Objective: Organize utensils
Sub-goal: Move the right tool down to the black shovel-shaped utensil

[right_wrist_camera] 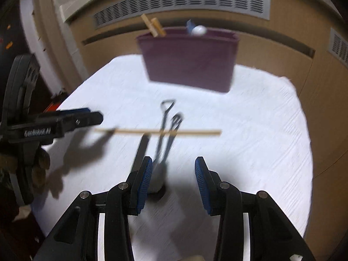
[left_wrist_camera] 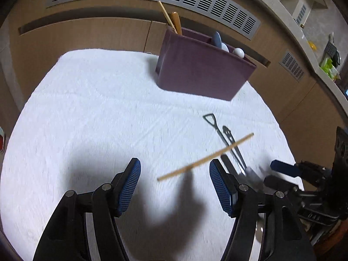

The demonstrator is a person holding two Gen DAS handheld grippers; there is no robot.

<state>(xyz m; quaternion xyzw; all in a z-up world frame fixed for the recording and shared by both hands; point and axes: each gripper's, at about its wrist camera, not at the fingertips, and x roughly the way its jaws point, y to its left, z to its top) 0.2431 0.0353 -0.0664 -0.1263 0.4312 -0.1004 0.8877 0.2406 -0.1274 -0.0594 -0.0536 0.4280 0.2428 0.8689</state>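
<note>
- Left wrist view: the left gripper has its jaws spread wide and nothing is between them. They hang above the white towel that covers the counter.
- A single wooden chopstick lies just ahead of the jaws and a little to their right. Its long axis runs across the gap, from the near left end up to the far right end. Its near end is closest to the gap.
- The chopstick crosses over two dark metal utensils, which lie lengthwise away from the jaws, with their handles far.
- Further ahead stands the purple utensil holder, already with chopsticks and spoons inside.
- The right gripper is seen at the right edge, beside the utensils.
- Right wrist view: the right gripper has its jaws about half apart and they hold nothing.
- The metal utensils lie straight ahead, with their long axis in line with the jaws. Their near ends are just by the left pad.
- The chopstick lies crosswise further ahead. The left gripper is at its left end.
- I judge that the left hand is nearer to the chopstick and the right hand to the metal utensils.
</note>
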